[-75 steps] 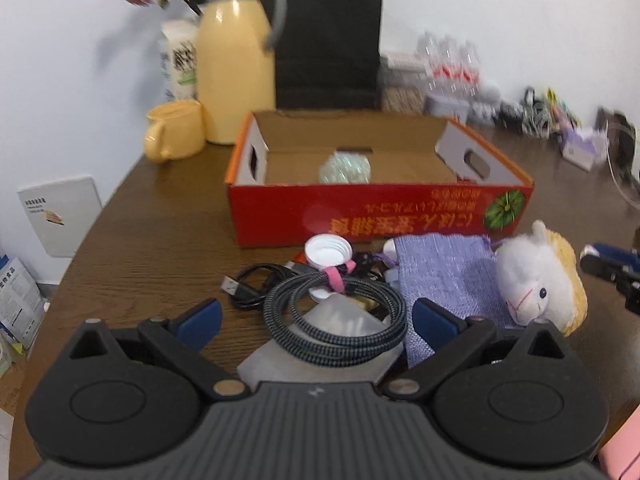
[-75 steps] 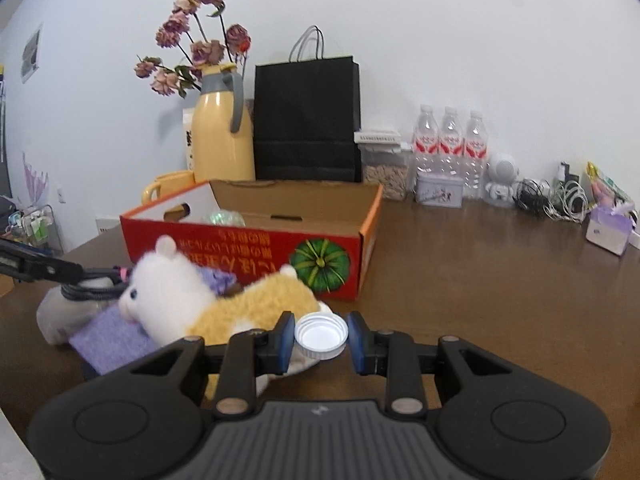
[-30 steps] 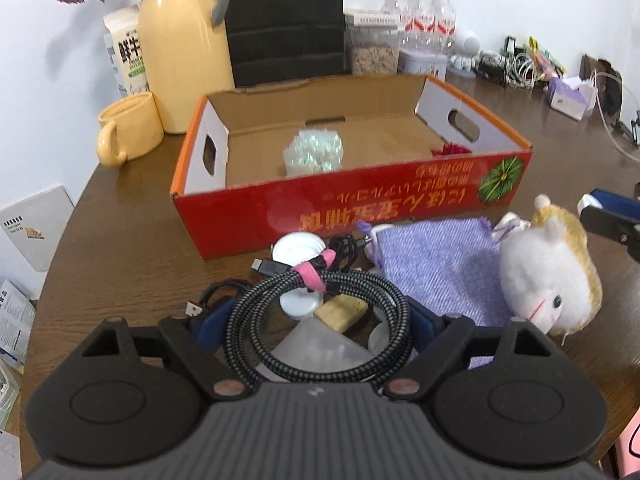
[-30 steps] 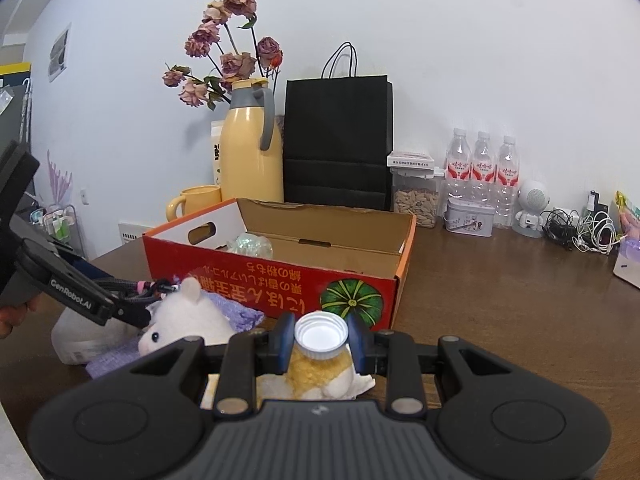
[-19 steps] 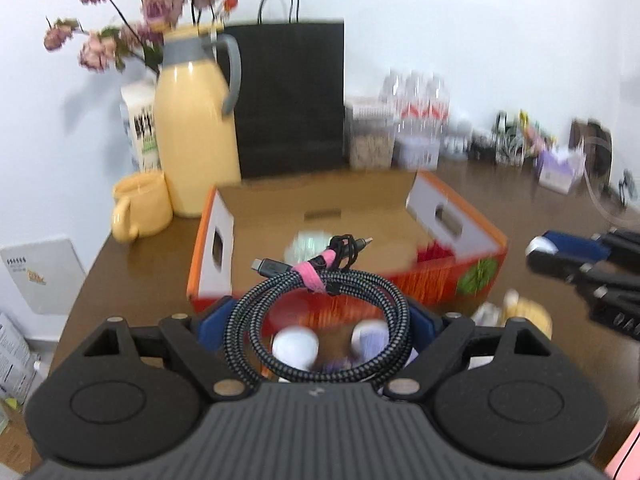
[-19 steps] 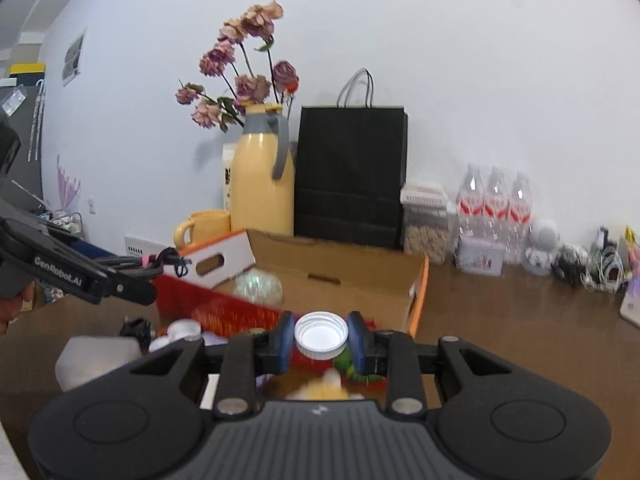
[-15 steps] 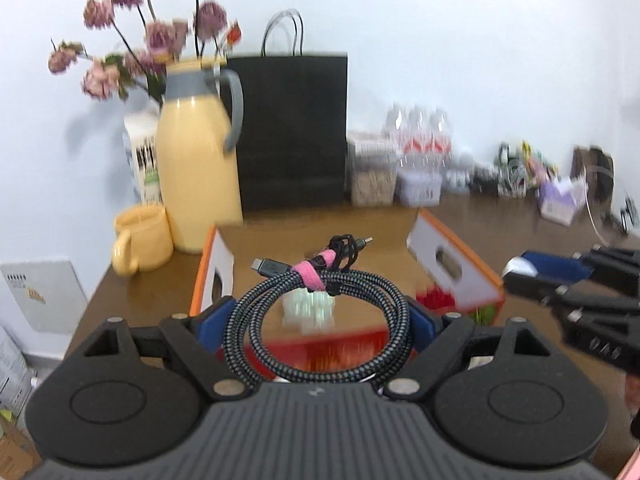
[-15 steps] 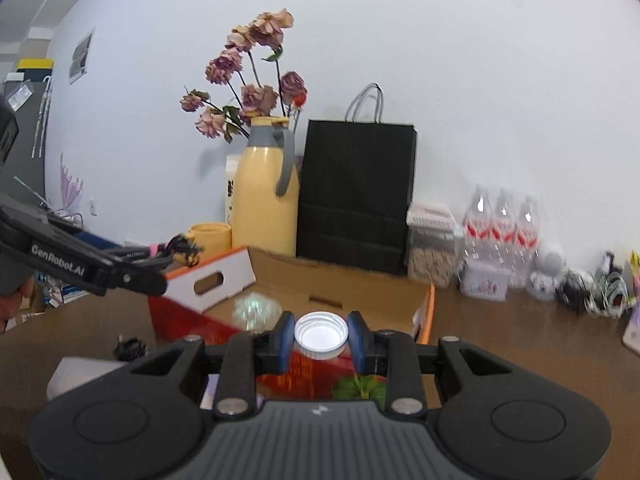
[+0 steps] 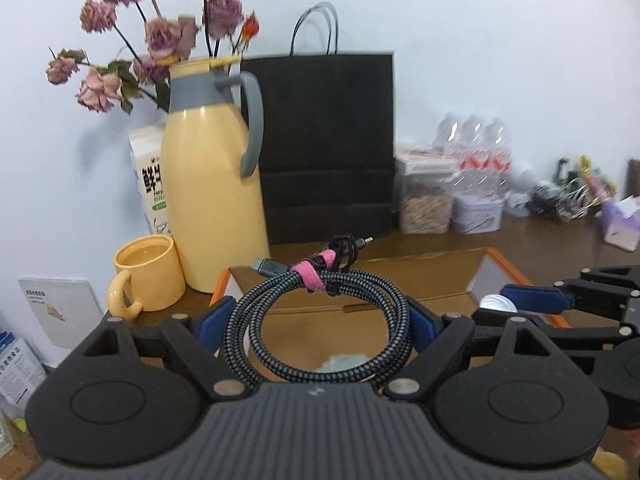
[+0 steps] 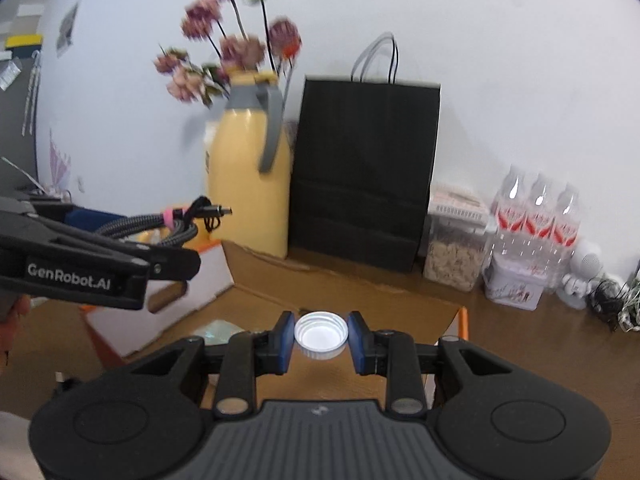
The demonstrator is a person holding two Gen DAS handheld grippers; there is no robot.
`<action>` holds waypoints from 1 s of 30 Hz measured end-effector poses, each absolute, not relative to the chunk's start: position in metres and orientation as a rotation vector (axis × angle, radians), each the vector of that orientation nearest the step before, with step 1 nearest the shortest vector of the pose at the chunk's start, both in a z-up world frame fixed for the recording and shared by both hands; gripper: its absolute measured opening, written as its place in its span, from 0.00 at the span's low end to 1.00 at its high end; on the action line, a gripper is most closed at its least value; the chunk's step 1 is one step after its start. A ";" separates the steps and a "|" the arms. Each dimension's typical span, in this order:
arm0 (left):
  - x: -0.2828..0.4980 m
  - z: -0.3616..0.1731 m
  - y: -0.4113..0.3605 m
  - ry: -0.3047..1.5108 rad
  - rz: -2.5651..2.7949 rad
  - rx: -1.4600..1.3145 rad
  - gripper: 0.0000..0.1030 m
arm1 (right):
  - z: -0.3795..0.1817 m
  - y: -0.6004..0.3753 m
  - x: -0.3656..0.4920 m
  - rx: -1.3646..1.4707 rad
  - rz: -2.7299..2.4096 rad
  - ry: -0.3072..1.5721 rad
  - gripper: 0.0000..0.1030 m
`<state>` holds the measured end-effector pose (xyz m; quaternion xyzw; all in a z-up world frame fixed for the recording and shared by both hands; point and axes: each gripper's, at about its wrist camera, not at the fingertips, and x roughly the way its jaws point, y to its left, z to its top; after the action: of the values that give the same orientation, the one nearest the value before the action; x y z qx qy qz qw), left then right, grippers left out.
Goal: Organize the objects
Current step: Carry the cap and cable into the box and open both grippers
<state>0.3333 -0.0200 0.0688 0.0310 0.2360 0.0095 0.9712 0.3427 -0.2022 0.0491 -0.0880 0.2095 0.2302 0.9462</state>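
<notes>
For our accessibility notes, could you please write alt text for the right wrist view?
The right gripper clamps a white bottle cap above the open cardboard box. At left, the left gripper carries a coiled cable.

A brown wooden table (image 9: 552, 246) stands against a white wall (image 9: 480, 40). At the back left is a tall yellow thermos jug (image 9: 214, 184) with a grey collar and handle, with dried pink and purple flowers (image 9: 160, 36) rising behind it. A milk carton (image 9: 148, 176) stands just behind the jug, and a yellow mug (image 9: 146, 276) sits just beside it on the left. To the jug's right stands a black paper bag (image 9: 326, 140) with cord handles. Further right are a clear container of grain (image 9: 426, 200), a small lavender tin (image 9: 478, 212), three water bottles (image 10: 538, 212), a small white figurine (image 10: 580, 276), tangled cables (image 9: 560, 198), and a purple tissue box (image 9: 622, 222).
</notes>
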 end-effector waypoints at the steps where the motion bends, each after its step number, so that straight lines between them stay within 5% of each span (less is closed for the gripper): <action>1: 0.341 0.064 -0.019 0.490 0.028 0.070 0.85 | 0.045 -0.200 0.351 -0.183 0.466 0.443 0.26; 11: 0.383 0.028 -0.011 0.610 0.044 0.087 0.86 | 0.014 -0.190 0.398 -0.199 0.441 0.562 0.27; 13: 0.383 0.025 -0.010 0.606 0.035 0.069 0.96 | 0.013 -0.190 0.400 -0.198 0.438 0.577 0.28; 15: 0.380 0.025 -0.009 0.586 0.042 0.051 1.00 | 0.011 -0.191 0.402 -0.195 0.435 0.588 0.50; 17: 0.379 0.027 -0.009 0.582 0.037 0.040 1.00 | 0.010 -0.192 0.401 -0.193 0.434 0.588 0.91; 18: 0.377 0.028 -0.009 0.579 0.036 0.036 1.00 | 0.010 -0.193 0.400 -0.190 0.433 0.587 0.96; 30: 0.349 0.048 -0.006 0.531 0.047 0.019 1.00 | 0.028 -0.203 0.377 -0.173 0.409 0.541 1.00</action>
<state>0.3485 -0.0061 0.0484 0.0096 0.2625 0.0233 0.9646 0.3775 -0.2027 0.0279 -0.0849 0.2652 0.2003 0.9393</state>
